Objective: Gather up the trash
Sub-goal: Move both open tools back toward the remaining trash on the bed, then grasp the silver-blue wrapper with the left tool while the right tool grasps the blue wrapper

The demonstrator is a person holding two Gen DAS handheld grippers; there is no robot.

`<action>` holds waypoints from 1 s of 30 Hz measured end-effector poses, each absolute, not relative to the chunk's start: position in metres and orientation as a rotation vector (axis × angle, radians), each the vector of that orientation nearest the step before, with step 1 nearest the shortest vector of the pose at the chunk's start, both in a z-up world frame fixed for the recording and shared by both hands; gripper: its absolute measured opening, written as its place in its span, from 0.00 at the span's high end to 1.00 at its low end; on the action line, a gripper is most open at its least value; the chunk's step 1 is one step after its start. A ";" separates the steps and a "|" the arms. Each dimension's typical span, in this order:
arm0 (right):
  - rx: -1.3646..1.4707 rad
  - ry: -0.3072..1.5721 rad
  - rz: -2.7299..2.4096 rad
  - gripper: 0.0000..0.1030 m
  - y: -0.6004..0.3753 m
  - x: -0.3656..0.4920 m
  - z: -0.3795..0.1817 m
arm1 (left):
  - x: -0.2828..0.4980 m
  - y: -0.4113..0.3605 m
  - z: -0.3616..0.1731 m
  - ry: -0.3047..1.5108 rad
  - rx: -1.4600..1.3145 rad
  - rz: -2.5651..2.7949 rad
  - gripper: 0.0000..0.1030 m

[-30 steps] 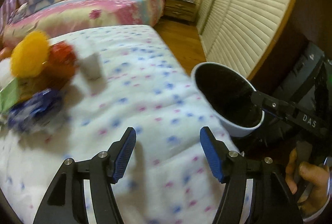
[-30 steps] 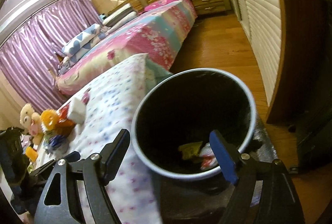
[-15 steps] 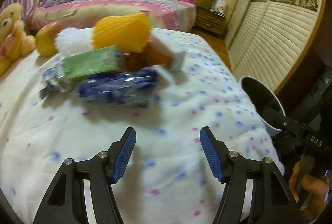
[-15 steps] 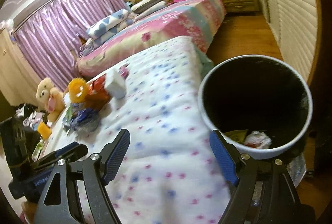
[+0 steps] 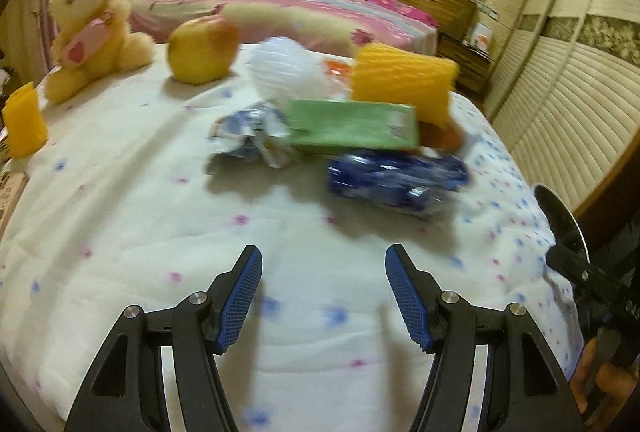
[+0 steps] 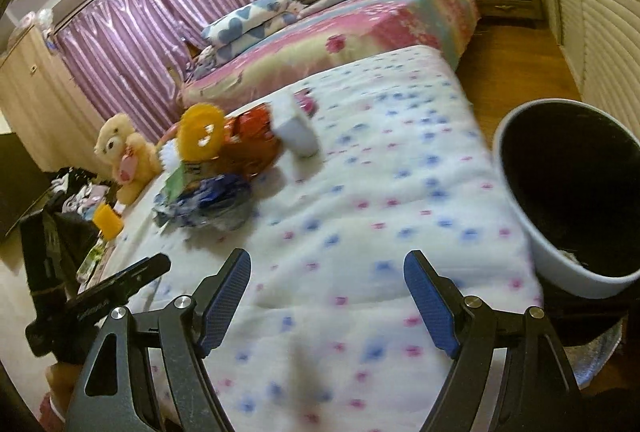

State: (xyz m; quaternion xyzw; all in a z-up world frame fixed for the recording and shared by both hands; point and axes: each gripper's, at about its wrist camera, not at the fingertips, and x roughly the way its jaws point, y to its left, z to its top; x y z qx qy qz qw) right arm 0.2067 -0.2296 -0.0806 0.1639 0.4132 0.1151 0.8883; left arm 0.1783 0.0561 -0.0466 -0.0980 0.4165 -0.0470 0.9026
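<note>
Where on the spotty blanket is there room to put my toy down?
Bare blanket lies between the teddy bear, the apple and the left gripper. More stretches from the trash pile to the bin. It is crowded around the green box and blue wrapper.
</note>
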 end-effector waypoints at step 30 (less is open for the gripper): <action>0.297 0.942 0.436 0.22 -0.143 0.279 -0.099 | 0.277 0.102 -0.067 0.905 -0.162 -0.135 0.41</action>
